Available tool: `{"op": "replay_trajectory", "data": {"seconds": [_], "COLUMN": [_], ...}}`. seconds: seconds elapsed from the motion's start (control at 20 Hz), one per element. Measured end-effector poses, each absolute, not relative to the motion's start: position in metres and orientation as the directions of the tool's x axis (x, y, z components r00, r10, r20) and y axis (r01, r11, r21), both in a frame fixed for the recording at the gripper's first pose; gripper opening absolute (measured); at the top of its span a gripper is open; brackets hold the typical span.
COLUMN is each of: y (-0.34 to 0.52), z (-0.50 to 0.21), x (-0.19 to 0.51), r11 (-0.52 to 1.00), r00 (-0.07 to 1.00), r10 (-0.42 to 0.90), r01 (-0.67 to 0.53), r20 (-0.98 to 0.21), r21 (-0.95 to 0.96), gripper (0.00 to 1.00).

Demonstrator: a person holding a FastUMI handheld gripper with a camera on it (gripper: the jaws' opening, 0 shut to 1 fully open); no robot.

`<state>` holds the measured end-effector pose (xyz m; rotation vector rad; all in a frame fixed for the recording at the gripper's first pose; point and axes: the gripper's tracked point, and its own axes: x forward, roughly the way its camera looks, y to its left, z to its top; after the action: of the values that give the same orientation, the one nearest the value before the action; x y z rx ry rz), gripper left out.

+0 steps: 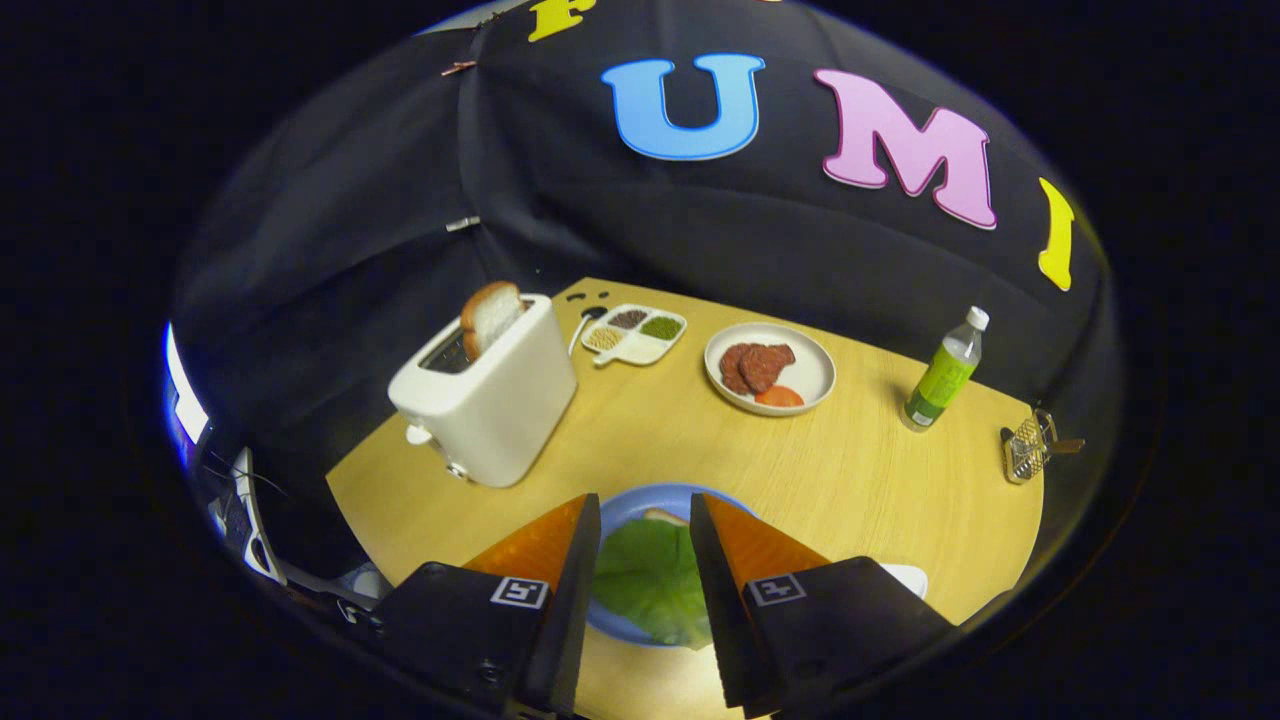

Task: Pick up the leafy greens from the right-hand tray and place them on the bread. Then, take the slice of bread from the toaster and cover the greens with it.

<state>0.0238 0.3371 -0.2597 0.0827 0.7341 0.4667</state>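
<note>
A green lettuce leaf (650, 580) lies on a slice of bread (665, 517), whose edge peeks out beyond it, on a blue plate (622, 498). My gripper (645, 500) hovers over that plate with its fingers apart, open, and the leaf shows in the gap between them, below and not pinched. Beyond the fingers to the left stands a white toaster (495, 410) with a browned slice of bread (490, 315) sticking up out of its slot.
A white plate (815, 375) with meat slices and a tomato slice sits beyond the fingers. A divided dish (635, 333) of grains lies behind the toaster. A green bottle (943, 372) and a small metal grater (1025, 448) stand far right. A white tray's edge (905, 575) shows by the right finger.
</note>
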Motion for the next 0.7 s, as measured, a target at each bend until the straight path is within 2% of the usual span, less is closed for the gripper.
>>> {"op": "replay_trajectory", "data": {"seconds": [0.3, 0.5, 0.7], "y": [0.409, 0.463, 0.507], "z": [-0.187, -0.174, -0.193], "x": [0.068, 0.096, 0.117], "r11": [0.875, 0.873, 0.874], "r00": [0.697, 0.710, 0.690], "r10": [0.481, 0.486, 0.483], "r01": [-0.418, -0.416, -0.414], "r20": [-0.532, -0.509, -0.540], "r21": [0.243, 0.253, 0.253], "gripper": [0.57, 0.57, 0.57]}}
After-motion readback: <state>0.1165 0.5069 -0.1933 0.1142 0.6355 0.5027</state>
